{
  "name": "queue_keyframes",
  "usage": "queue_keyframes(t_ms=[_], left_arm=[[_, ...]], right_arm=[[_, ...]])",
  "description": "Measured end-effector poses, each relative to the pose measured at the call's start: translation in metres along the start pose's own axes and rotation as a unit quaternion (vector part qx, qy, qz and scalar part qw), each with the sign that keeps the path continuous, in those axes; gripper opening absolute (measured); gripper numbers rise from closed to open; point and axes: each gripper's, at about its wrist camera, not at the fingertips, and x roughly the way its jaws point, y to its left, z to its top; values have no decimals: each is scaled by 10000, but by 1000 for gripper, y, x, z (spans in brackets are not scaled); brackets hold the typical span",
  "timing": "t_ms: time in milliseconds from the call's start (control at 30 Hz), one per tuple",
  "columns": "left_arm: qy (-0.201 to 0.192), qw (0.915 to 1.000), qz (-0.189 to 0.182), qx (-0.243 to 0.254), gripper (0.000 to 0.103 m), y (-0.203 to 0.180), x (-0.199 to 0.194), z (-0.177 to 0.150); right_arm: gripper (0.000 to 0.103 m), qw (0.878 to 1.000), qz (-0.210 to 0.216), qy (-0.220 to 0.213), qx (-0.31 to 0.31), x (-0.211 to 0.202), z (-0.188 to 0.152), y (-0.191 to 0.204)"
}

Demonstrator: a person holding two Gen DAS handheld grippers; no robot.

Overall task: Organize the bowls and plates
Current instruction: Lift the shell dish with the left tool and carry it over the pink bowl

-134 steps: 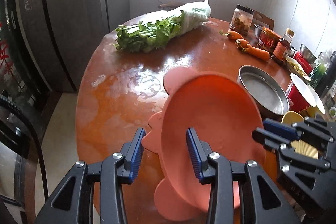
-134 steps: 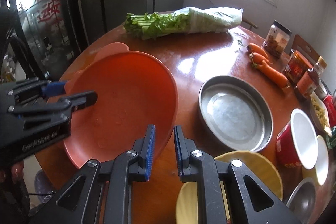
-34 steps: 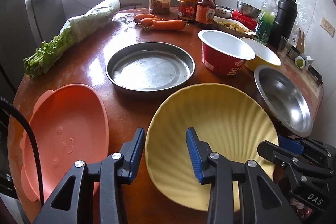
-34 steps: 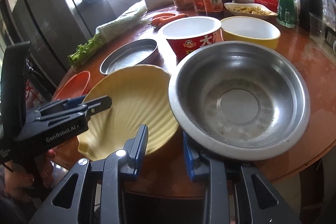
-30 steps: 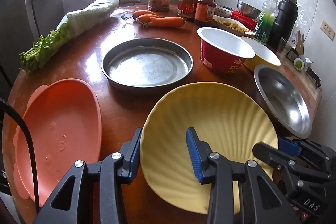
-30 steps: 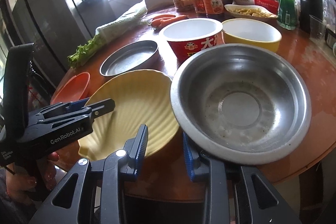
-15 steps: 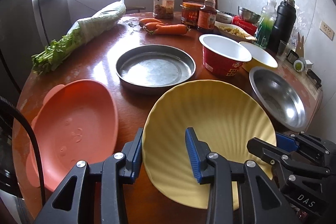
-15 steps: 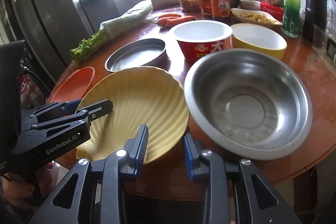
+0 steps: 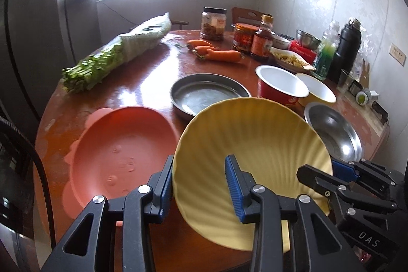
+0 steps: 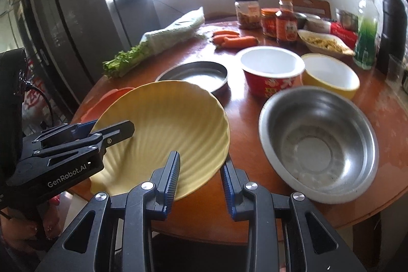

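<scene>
A yellow scalloped plate (image 9: pixel 255 144) (image 10: pixel 165 119) hangs tilted just above the round wooden table (image 9: pixel 142 83), held from two sides. My left gripper (image 9: pixel 200 170) (image 10: pixel 109 129) is shut on its left rim, one pad inside and one outside. At the plate's near right rim my right gripper (image 10: pixel 201 167) (image 9: pixel 318 170) is shut in the same way. A pink plate (image 9: pixel 122 152) (image 10: pixel 112 96) lies flat on the table to the left of it. Behind stands a flat metal pan (image 9: pixel 204 96) (image 10: pixel 199 75), and a steel bowl (image 9: pixel 336 137) (image 10: pixel 316 142) sits to the right.
A red paper bowl (image 10: pixel 272 68) and a yellow bowl (image 10: pixel 329 75) stand behind the steel bowl. Bagged greens (image 9: pixel 122 52), carrots (image 9: pixel 219 54), jars and bottles (image 9: pixel 262 42) crowd the far side. A dark fridge (image 10: pixel 76 29) stands left of the table.
Earlier both grippers held the pink plate; it now lies on the table. Over the last second the yellow plate has risen off the table and tilted, both grippers rising with it.
</scene>
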Motion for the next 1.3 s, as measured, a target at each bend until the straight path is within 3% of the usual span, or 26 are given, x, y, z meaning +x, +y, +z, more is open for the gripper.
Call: queue_keyframes(t_ms=[533,867,1300], left_arm=[[-255,9970,442,-587,39,64,-24,5],[-410,9942,687,-719,39,100,-27,30],[-172,9939,690,-843,39,110,-13,12]], right_arm=[[33,9965,396,-61,-739,25,46,64],[34,9921,569,-169,-1103,48,80,96],[34,9899,565,77,-1300,76,76,102]])
